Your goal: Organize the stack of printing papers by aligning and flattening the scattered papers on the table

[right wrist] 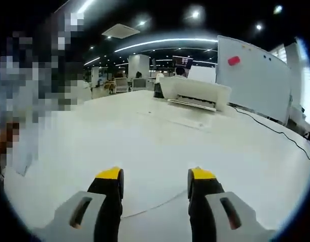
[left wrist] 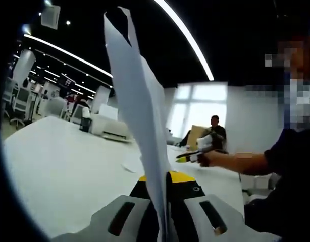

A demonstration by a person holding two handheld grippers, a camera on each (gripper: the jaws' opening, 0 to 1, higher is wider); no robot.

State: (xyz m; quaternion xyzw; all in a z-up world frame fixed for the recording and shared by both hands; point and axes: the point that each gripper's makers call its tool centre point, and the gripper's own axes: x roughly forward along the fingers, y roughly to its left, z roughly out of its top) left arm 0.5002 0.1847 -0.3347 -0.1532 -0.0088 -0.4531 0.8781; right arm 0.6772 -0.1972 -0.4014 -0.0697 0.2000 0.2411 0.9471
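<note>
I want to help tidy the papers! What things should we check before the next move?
1. Left tool has hold of the paper: ok, its jaws are closed on the sheet, which stands up on edge.
2. Right tool free to help: ok, its jaws are apart with nothing between them.
3. Table has bare room ahead to lay the sheet flat: ok.
4. Printer out of the way: ok, it sits at the far side.
5. Cable clear of the working spot: ok, it lies off to one side.
6. Held sheet uncreased: cannot tell.
</note>
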